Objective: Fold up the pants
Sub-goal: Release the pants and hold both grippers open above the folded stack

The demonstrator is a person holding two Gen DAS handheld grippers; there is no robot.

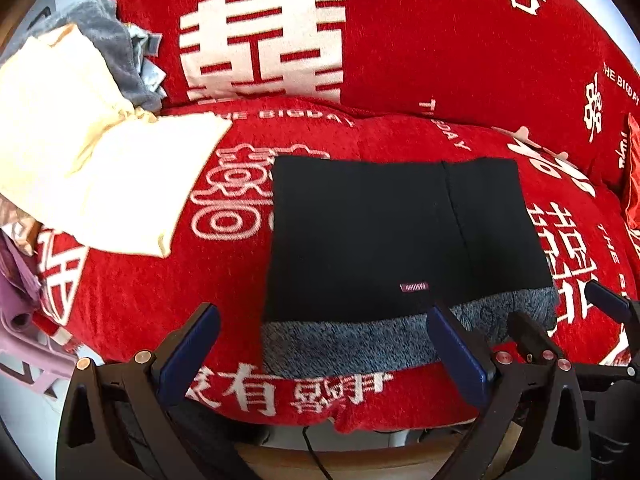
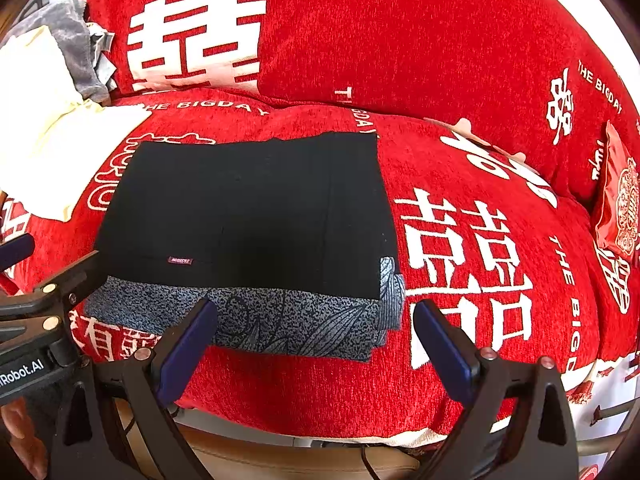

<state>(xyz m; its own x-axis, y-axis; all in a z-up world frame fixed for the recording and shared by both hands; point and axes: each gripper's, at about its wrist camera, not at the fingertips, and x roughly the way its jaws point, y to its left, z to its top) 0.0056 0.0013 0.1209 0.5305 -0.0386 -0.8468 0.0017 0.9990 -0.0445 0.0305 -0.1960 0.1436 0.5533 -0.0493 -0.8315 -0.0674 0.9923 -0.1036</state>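
Black pants (image 1: 380, 236) (image 2: 248, 208) lie folded into a flat rectangle on the red sofa seat, with a grey fleece lining strip (image 1: 344, 344) (image 2: 280, 320) showing along the near edge and a small label on the black top. My left gripper (image 1: 324, 344) is open, hovering just in front of the near edge, holding nothing. Just as open and empty, my right gripper (image 2: 316, 336) sits near the pants' front right corner. In the left wrist view the right gripper (image 1: 568, 320) appears at the right; in the right wrist view the left gripper (image 2: 52, 280) appears at the left.
The sofa (image 1: 420, 40) wears a red cover with white characters. A cream garment (image 1: 100, 160) (image 2: 44, 120) and grey clothes (image 1: 108, 40) are piled at the left. A red packet (image 2: 616, 208) lies at the right. The seat's front edge is just below the grippers.
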